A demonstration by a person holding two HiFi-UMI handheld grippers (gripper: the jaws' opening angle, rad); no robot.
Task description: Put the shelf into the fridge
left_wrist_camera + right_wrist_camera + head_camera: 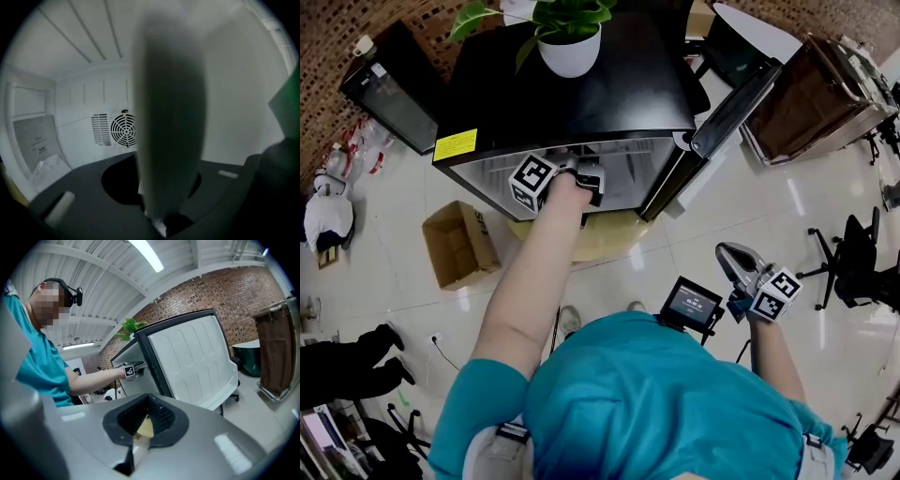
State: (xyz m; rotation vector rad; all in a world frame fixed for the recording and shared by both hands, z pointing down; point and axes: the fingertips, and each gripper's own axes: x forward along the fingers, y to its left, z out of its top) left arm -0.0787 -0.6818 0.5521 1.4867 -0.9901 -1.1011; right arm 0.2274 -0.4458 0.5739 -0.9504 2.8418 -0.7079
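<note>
The person stands square to the fridge at twelve o'clock, with its door swung wide toward one o'clock so the opening is free. The left arm reaches straight in. The left tongs sit at the mouth of the cavity, closed on the shelf. In the left gripper view the shelf is a pale panel rising edge-on from between the jaws and blocking the middle of the picture. Gripped by one edge like that, I'd judge it can be slid toward the back wall, where the round fan grille sits at nine o'clock of the panel. Whether it already rests on any side ledges I cannot tell. The right tongs hang at the person's three o'clock, jaws pressed together on nothing and clear of the door. A potted plant sits on the fridge top, so jolting the cabinet seems unwise. A cardboard box lies on the floor at ten o'clock.
</note>
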